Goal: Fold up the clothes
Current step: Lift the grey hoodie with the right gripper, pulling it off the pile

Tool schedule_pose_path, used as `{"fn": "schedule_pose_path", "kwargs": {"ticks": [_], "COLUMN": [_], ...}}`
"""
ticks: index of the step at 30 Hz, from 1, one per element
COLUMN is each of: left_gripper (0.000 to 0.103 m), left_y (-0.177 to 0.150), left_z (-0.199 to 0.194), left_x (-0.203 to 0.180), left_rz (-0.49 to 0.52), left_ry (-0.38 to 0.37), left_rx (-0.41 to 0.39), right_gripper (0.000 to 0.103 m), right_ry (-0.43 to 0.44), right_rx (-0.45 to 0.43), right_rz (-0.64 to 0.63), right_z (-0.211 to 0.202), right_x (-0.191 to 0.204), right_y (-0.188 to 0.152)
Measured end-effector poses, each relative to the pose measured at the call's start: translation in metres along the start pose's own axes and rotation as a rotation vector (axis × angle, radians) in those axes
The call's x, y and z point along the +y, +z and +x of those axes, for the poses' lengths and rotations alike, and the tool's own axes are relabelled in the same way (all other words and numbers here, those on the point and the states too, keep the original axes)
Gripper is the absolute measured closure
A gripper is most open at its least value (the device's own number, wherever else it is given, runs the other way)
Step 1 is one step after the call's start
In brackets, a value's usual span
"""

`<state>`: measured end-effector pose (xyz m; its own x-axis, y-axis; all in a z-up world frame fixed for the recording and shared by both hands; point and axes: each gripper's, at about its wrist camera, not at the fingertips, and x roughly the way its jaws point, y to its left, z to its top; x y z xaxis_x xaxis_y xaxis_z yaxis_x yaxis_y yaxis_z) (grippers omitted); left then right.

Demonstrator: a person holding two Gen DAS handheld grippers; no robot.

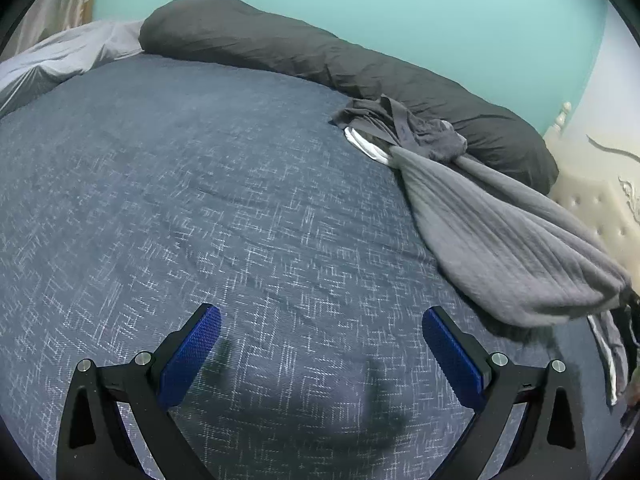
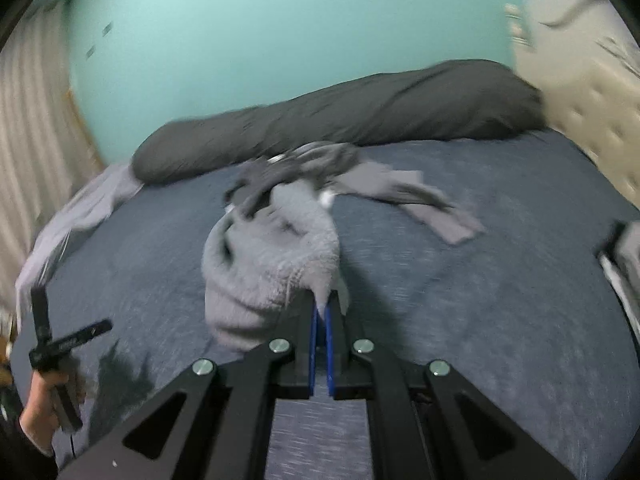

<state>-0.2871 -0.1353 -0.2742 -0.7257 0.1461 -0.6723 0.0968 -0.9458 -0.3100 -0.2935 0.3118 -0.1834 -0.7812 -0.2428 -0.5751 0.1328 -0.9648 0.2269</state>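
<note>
right gripper [image 2: 321, 312] angled down, clamping grey garment [image 2: 264, 264], left gripper [image 1: 321, 322] spread wide

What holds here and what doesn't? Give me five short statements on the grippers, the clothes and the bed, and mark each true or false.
1. The right gripper is shut on the light grey garment. True.
2. The left gripper grips a garment. False: its jaws stand open above the bare blue bedspread, with nothing between them.
3. A long dark grey pillow lies along the turquoise wall. True.
4. The light grey garment lies folded flat on the bed. False: it is stretched out, unfolded, between the clothes pile and the right gripper.
5. The bedspread is plain white. False: it is blue with a fine light pattern.
</note>
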Motion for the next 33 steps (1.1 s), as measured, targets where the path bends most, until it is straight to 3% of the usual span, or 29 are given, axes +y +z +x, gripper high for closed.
{"fn": "schedule_pose_path", "kwargs": {"ticks": [6,10,14,17,19,20,21,22,27,31,32,33], "left_gripper": [0.0,0.0,0.0,0.0,0.0,0.0,0.0,0.0,0.0,0.0,0.0,0.0], "left_y": [-0.001,-0.003,-0.002,-0.003,-0.005,-0.005,-0.005,-0.005,-0.006,-0.006,-0.006,-0.006], "left_z": [0.002,0.003,0.003,0.004,0.004,0.004,0.004,0.004,0.007,0.009,0.009,0.008], "left_x": [-0.002,-0.003,-0.001,-0.001,-0.002,-0.002,-0.003,-0.003,-0.004,-0.004,-0.005,-0.005], "left_rz": [0.004,0.006,-0.001,-0.003,0.002,0.003,0.004,0.005,0.01,0.007,0.007,0.008], "left_ry": [0.002,0.003,0.007,0.008,0.009,0.008,0.007,0.007,0.01,0.011,0.011,0.01], "left_rx": [0.005,0.012,0.01,0.013,0.017,0.017,0.017,0.017,0.024,0.028,0.027,0.026], "right_gripper": [0.1,0.099,0.094,0.073,0.072,0.062,0.045,0.042,0.042,0.042,0.048,0.065], "right_ry": [-0.153,-0.177,-0.281,-0.243,-0.182,-0.141,-0.1,-0.071,-0.023,-0.07,-0.086,-0.1], "right_rx": [0.06,0.171,0.096,0.038,0.043,0.063,0.105,0.143,0.253,0.329,0.345,0.355], "right_rz": [0.059,0.078,0.092,0.122,0.107,0.091,0.071,0.05,-0.12,-0.232,-0.254,-0.268], "right_z": [0.001,0.026,0.023,0.023,0.032,0.042,0.056,0.068,0.128,0.16,0.165,0.168], "right_x": [-0.047,-0.049,-0.046,-0.041,-0.032,-0.023,-0.016,-0.01,0.033,0.054,0.057,0.057], "right_y": [-0.009,-0.015,-0.009,0.0,0.007,0.01,0.012,0.011,0.002,-0.007,-0.011,-0.013]}}
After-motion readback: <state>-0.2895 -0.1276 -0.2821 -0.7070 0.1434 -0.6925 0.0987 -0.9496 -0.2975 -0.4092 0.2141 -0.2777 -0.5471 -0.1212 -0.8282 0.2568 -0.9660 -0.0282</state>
